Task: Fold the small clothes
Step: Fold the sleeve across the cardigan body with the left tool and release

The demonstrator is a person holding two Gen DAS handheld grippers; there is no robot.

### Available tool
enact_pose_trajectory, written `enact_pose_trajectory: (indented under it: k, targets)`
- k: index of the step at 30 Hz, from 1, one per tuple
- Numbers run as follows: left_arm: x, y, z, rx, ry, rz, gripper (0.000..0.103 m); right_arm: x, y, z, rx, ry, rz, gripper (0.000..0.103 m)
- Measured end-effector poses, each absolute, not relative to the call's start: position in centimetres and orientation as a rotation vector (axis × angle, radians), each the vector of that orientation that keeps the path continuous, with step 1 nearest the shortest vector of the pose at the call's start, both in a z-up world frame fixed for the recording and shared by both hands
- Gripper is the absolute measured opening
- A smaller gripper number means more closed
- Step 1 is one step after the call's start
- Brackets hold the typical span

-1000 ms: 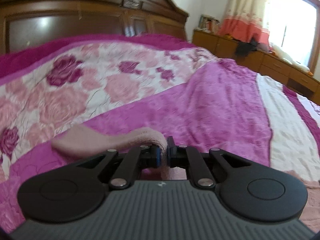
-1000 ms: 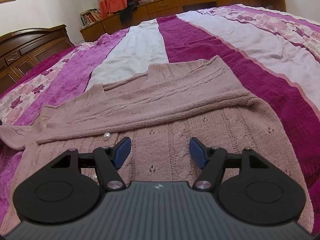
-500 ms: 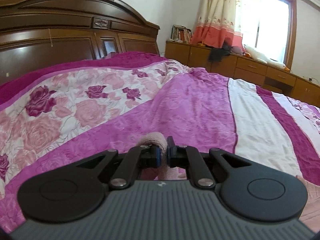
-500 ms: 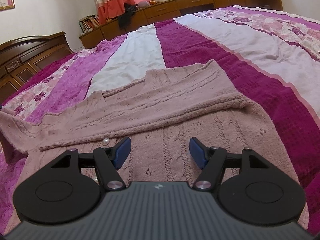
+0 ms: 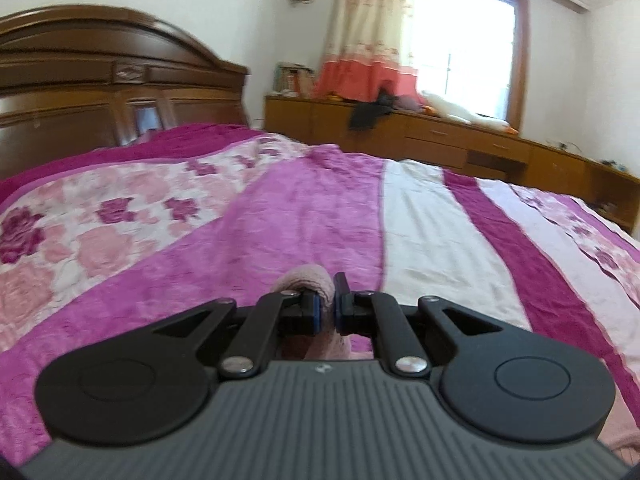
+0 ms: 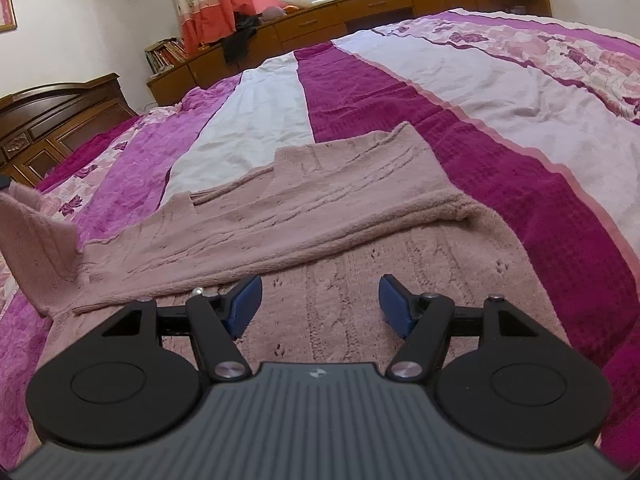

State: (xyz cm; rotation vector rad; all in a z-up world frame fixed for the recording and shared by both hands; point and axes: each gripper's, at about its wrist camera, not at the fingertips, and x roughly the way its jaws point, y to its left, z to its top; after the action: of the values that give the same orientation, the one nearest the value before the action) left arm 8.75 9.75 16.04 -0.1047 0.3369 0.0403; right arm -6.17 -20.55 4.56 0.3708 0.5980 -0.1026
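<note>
Cardigan (image 6: 360, 216): a dusty-pink knitted cardigan lay spread on the bedspread (image 6: 500, 92), its body flat just ahead of the right gripper, with one sleeve folded across its upper part.
Lifted part: at the cardigan's far left end, a piece of the knit (image 6: 36, 232) stood up off the bedspread, toward the headboard (image 6: 60, 120).
Left gripper (image 5: 326, 308): clenched on a fold of the same pink knit, which bulged out above the blue pads (image 5: 316, 312) and hung below them.
Right gripper (image 6: 320, 304): released, fingers wide apart, poised over the cardigan's body and holding nothing.
Buttons (image 6: 198, 292): small pale buttons sat on the cardigan just beside the right gripper's left finger.
Bedspread: striped magenta, pink and white, with rose print nearer the headboard.
Cabinets (image 5: 440, 140): a low wooden run stood beyond the bedspread, under the window (image 5: 468, 44).
</note>
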Motion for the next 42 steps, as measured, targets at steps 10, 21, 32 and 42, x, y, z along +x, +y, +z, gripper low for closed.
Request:
enact_pose_trajectory:
  k: [10,21,32,42]
  targets:
    - [9.7,3.0,11.6,-0.021,0.437,-0.075,0.008,-4.2,-20.0,5.8,0.286,0.687,-0.104,0.072]
    - [9.8,-0.2,7.5,0.052,0.537,-0.129,0.009,-3.1,-20.0,4.0,0.264,0.78,-0.098,0.072]
    - [10.0,-1.5,5.2,0.085,0.612,-0.154,0.009,-2.8,-19.9,3.7,0.253,0.786,-0.082,0.078]
    - [10.3,-1.2,3.7,0.052,0.725,-0.164,0.013,-2.7,-19.9,3.5,0.255,0.784,-0.078,0.079]
